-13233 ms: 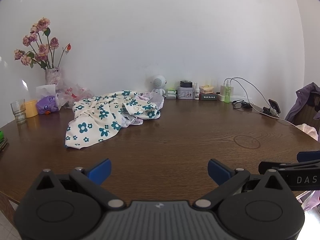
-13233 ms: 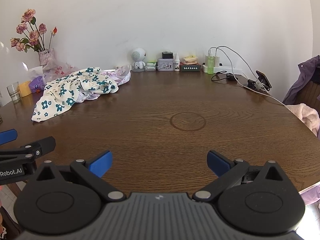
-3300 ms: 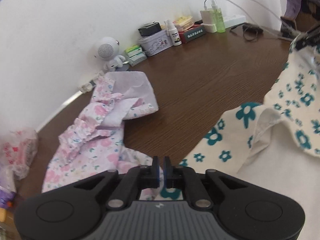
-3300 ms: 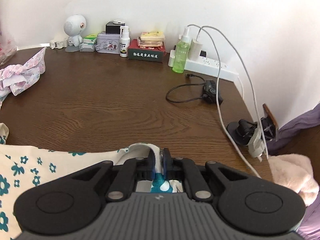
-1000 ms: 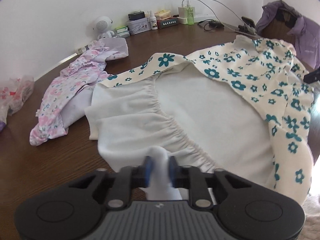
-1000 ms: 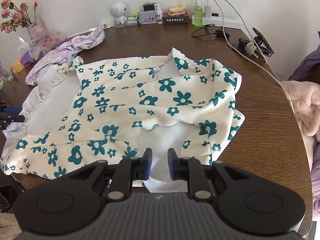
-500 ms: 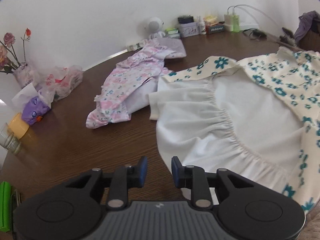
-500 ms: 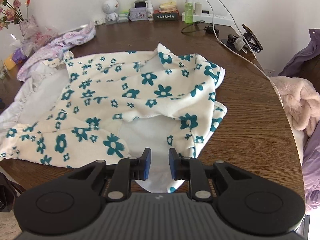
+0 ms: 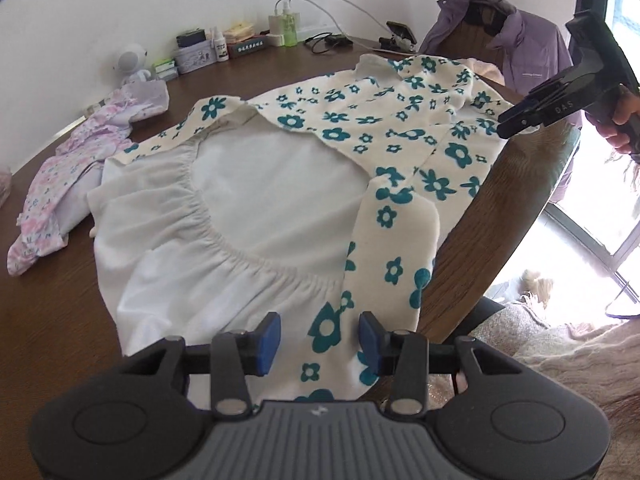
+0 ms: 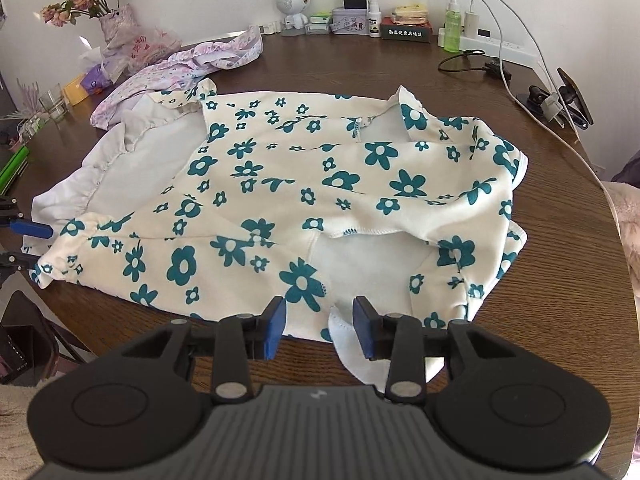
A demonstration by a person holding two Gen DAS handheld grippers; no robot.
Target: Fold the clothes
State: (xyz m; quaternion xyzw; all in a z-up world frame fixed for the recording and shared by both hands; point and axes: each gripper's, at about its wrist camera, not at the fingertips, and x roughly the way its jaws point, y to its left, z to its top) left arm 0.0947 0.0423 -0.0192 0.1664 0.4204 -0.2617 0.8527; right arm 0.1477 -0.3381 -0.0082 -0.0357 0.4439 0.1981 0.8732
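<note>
A cream garment with teal flowers (image 10: pixel 304 184) lies spread on the brown table (image 10: pixel 360 60), its white inner side (image 9: pixel 248 200) showing toward the left. My left gripper (image 9: pixel 319 338) is open over the garment's near hem, with floral cloth under the gap and nothing held. My right gripper (image 10: pixel 320 328) is open too, above the front edge where a white flap (image 10: pixel 352 352) hangs over the table's rim. In the left wrist view the right gripper (image 9: pixel 560 100) shows at the far right, held by a hand.
A pink floral garment (image 10: pixel 180 68) lies crumpled at the back left. Along the wall stand a vase of flowers (image 10: pixel 112 20), a white robot toy (image 10: pixel 294 4), boxes, bottles and a power strip (image 10: pixel 492 44) with cables. A purple jacket (image 9: pixel 512 32) hangs on a chair.
Both grippers have opened wider and let go of the floral garment, which now lies flat. The left gripper swung right, back toward the garment.
</note>
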